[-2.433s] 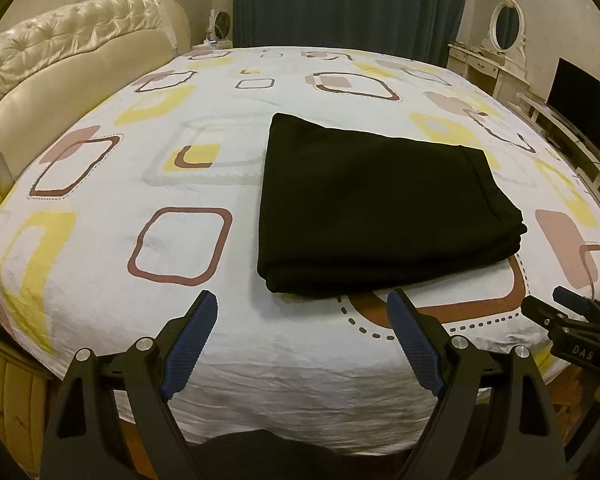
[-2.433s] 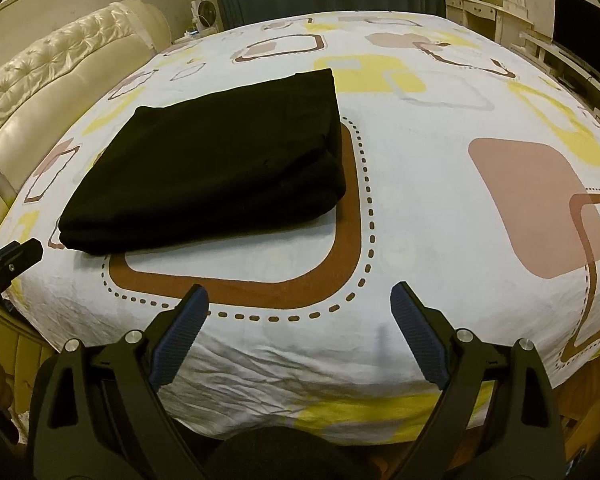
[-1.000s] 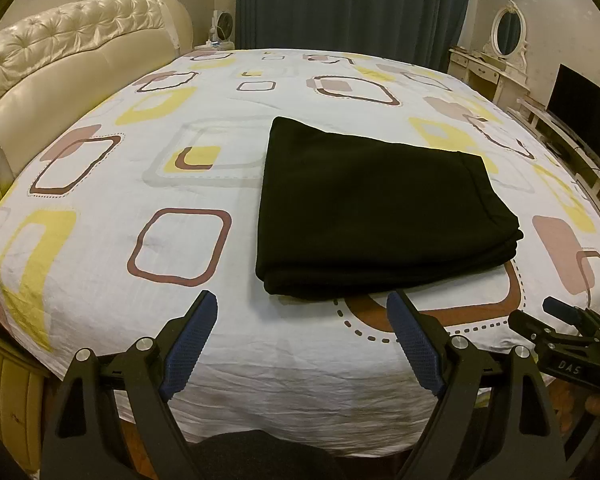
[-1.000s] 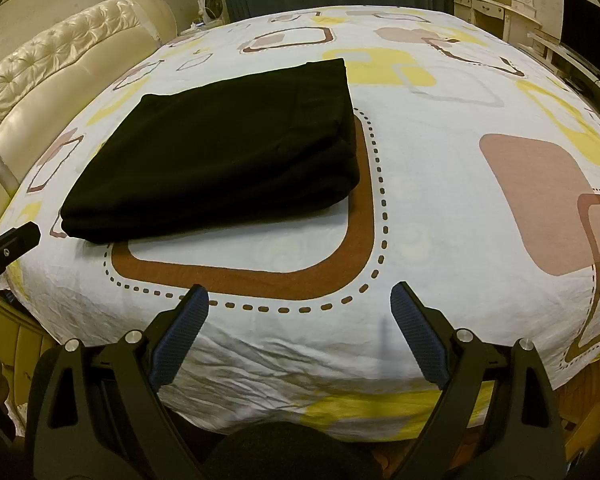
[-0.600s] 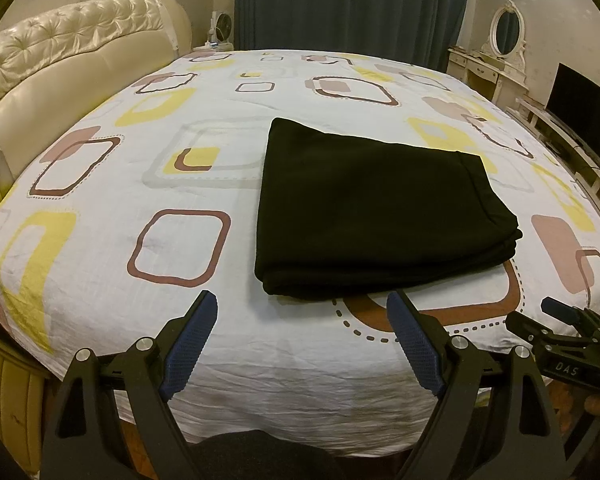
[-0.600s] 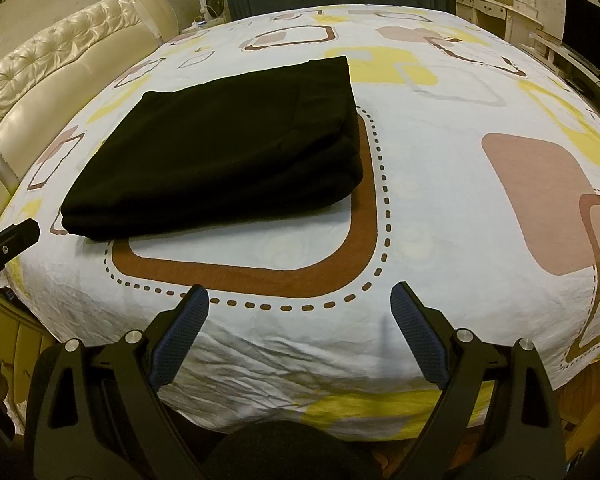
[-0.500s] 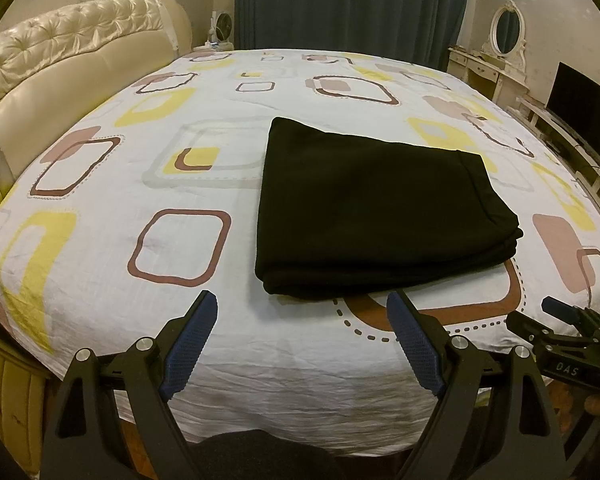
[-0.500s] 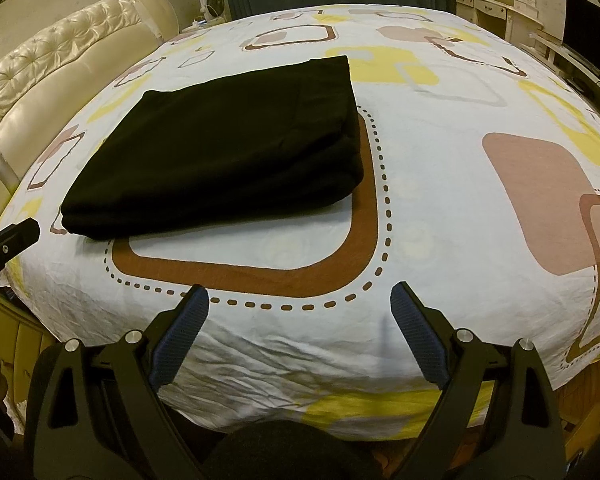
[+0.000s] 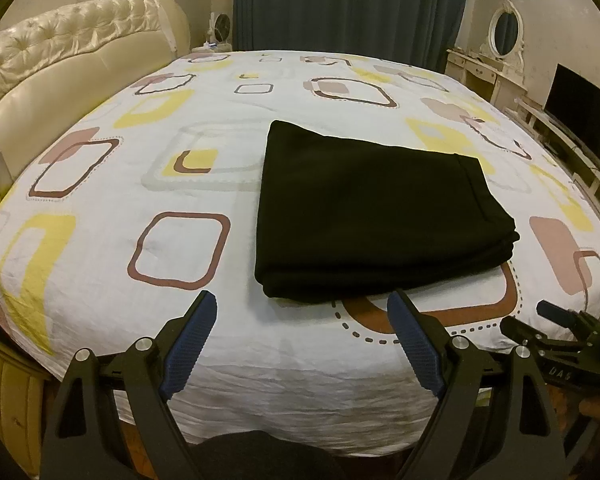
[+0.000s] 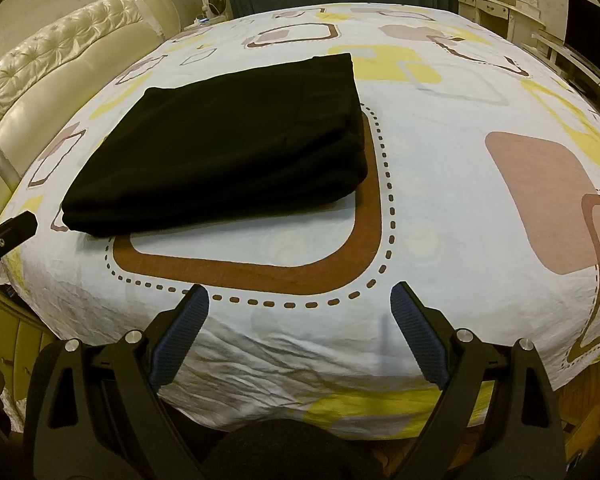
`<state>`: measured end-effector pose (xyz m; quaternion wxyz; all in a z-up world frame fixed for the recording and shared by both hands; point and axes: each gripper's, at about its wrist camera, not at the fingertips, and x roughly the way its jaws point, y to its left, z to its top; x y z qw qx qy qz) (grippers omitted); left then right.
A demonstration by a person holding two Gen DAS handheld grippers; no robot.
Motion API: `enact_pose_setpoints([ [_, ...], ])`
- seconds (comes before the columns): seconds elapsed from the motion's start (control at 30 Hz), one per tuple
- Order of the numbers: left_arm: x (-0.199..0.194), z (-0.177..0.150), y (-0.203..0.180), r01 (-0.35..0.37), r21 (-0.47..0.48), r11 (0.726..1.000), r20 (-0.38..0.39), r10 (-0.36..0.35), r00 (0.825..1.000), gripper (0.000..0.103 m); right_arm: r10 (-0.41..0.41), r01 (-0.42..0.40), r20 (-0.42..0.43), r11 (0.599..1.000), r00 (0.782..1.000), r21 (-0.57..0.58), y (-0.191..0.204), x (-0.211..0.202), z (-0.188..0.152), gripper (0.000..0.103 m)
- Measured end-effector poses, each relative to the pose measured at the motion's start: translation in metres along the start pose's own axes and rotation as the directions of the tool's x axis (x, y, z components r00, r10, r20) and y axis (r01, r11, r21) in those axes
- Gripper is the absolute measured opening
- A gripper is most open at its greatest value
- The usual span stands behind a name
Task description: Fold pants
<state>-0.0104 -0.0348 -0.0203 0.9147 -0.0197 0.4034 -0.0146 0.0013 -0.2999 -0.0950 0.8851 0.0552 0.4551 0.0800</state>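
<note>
1. Bed: covered by a white sheet with yellow, brown and pink squares.
2. Black pants: folded into a flat stack, lying on the sheet near the front edge.
3. Left gripper: jaws spread wide, empty, short of the pants.
4. Right gripper: jaws spread wide, empty, over bare sheet.

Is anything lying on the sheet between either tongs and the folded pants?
Nothing visible. Only bare patterned sheet separates the open left tongs from the pants, and the same goes for the open right tongs in the right wrist view.
</note>
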Motion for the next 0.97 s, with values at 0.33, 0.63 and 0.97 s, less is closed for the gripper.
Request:
enact_pose_setpoints([
  [0.33,-0.003,0.006,0.005,0.014,-0.003,1.000,0.004,-0.014,1.000,0.088,0.007,-0.007,0.002,1.000,1.000,-0.004,0.001,0.000,-0.001,0.092],
  [0.63,-0.016,0.005,-0.003,0.008,0.027,1.000,0.092,-0.010,0.996,0.089,0.024,-0.024,0.009,1.000,1.000,0.006,-0.004,-0.001,0.001,0.092],
  [0.97,0.028,0.070,0.056,-0.102,0.000,0.995,0.071,0.101,0.992,0.089,0.078,-0.081,0.064,0.995,0.995,0.052,-0.025,-0.014,0.036,0.093],
])
